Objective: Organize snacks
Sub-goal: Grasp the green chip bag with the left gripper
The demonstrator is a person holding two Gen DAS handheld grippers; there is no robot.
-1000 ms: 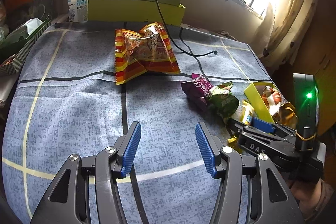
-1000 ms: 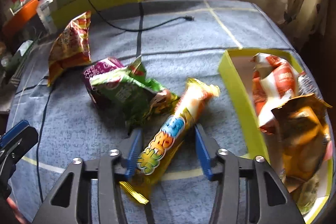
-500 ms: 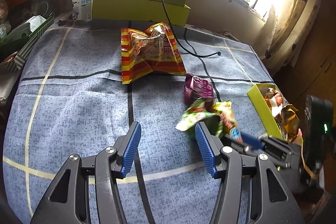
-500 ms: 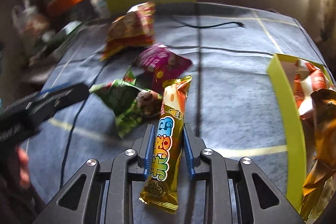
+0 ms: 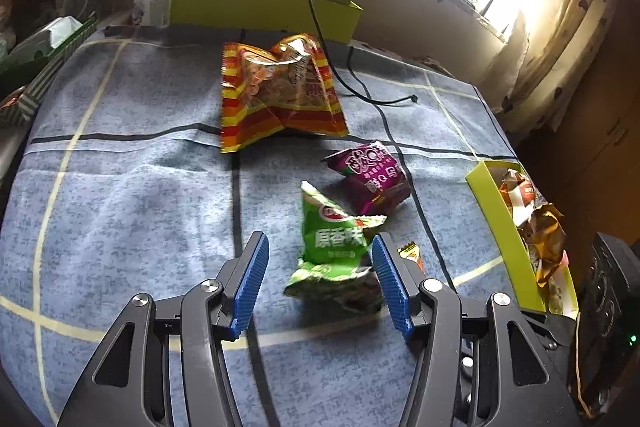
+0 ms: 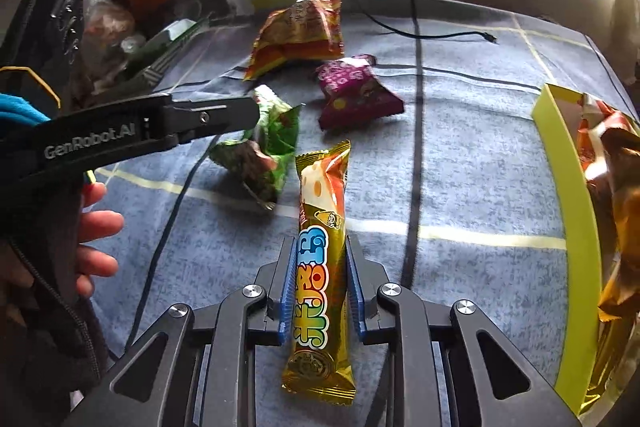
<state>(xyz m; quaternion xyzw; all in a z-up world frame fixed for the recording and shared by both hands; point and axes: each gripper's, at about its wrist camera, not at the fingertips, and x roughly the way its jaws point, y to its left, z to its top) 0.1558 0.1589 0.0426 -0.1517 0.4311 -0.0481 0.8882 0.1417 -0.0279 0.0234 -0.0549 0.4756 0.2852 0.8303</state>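
**Snack bar lifted as second gripper moves in on green bag**

The blue checked counter carries fewer loose snacks than it did a second ago. The yellow box at its right edge already holds several crumpled wrappers, orange and gold. Well back from it, near the far side, lies the large red-and-yellow striped bag, untouched over the past second. The purple packet sits between that bag and the near edge, with the green bag just in front of it and touching its corner.

The change lies with the long snack bar. A second ago it lay flat between the spread fingers of the right gripper; now that gripper is clenched on it, the blue pads pressed to both sides and the bar pointing forward, seemingly clear of the cloth. The box stands just to its right, so the drop appears to be the next step.

The left gripper has meanwhile come forward. Its jaws stand wide apart, grasping nothing, with the green bag between them and close against the right finger. A second ago it hung over bare cloth. Three snacks remain loose.
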